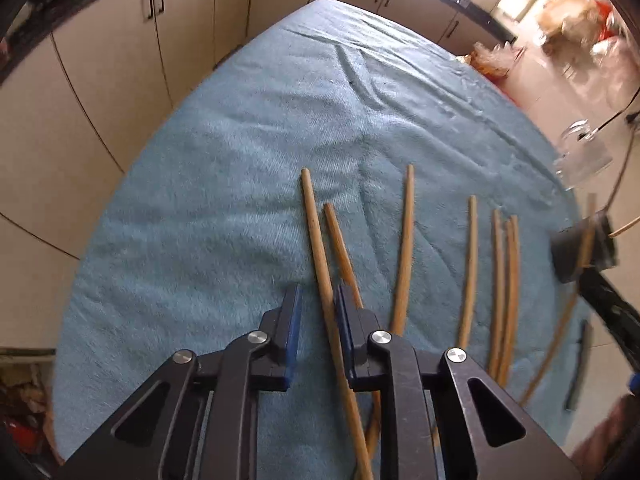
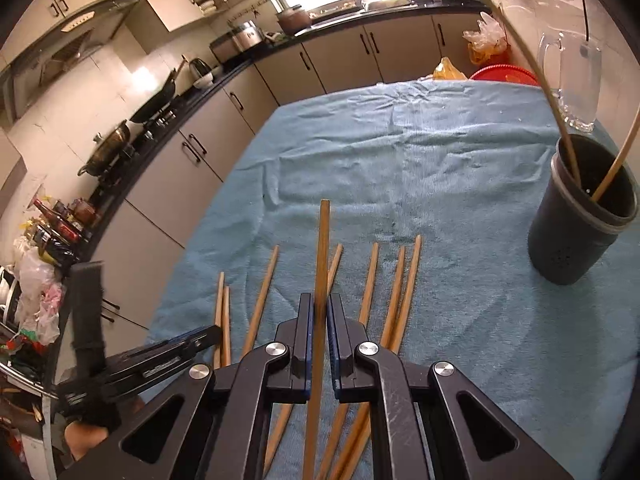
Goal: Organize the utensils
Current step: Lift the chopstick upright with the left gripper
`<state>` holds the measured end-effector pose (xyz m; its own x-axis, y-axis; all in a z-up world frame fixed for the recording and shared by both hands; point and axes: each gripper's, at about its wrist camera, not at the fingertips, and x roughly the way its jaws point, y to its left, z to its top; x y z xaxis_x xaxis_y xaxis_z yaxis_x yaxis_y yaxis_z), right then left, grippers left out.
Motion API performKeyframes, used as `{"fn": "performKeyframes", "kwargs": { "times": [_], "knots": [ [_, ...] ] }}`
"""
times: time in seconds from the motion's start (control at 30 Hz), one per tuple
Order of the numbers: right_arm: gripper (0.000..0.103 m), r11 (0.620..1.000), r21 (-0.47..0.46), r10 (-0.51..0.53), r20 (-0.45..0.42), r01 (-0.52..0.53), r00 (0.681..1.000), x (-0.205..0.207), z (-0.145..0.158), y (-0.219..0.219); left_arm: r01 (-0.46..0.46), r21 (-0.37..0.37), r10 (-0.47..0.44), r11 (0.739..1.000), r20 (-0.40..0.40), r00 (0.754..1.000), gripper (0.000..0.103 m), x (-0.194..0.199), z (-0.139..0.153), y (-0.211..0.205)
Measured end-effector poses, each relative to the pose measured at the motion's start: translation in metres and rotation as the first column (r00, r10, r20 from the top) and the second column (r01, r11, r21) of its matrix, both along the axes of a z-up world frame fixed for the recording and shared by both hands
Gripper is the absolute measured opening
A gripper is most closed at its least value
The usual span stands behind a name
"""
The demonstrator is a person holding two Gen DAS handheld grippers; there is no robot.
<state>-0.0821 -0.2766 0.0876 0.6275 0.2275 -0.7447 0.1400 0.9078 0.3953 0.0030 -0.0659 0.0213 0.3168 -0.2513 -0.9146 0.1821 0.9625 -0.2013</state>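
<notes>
Several wooden chopsticks (image 1: 471,264) lie side by side on a blue towel (image 1: 224,184). My left gripper (image 1: 318,296) is open just above the towel, with one chopstick (image 1: 318,248) lying between its jaws, close to the right pad. My right gripper (image 2: 319,308) is shut on a chopstick (image 2: 322,248) and holds it lifted above the others (image 2: 404,292). A dark round holder (image 2: 580,232) with two chopsticks standing in it is at the right; it also shows in the left wrist view (image 1: 580,252).
A clear glass mug (image 2: 576,80) stands behind the holder. Kitchen cabinets (image 2: 208,148) and a counter with a stove and pots run along the left and far sides. The left gripper (image 2: 160,356) shows at the lower left of the right wrist view.
</notes>
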Motion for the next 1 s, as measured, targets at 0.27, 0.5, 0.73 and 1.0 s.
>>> {"fn": "performKeyframes", "kwargs": {
  "times": [0.27, 0.5, 0.73, 1.0],
  "knots": [
    [0.007, 1.000, 0.015, -0.005, 0.072, 0.004, 0.997, -0.024, 0.015, -0.003, -0.005, 0.012, 0.004, 1.000, 0.077, 0.997, 0.006, -0.003, 0.001, 0.002],
    [0.007, 1.000, -0.014, -0.021, 0.178, 0.024, 0.984, -0.060, 0.039, -0.006, 0.006, -0.116, 0.022, 0.993, 0.231, 0.973, 0.006, -0.039, 0.045, 0.024],
    [0.007, 0.997, -0.065, -0.018, 0.295, 0.039, 0.955, -0.096, 0.065, 0.003, 0.028, -0.163, 0.039, 0.986, 0.398, 0.916, 0.006, -0.086, 0.098, 0.035],
    [0.007, 0.995, -0.075, -0.033, 0.350, 0.063, 0.936, -0.117, 0.076, 0.004, 0.070, -0.180, 0.024, 0.981, 0.475, 0.880, 0.006, -0.109, 0.130, 0.033]
  ]
}}
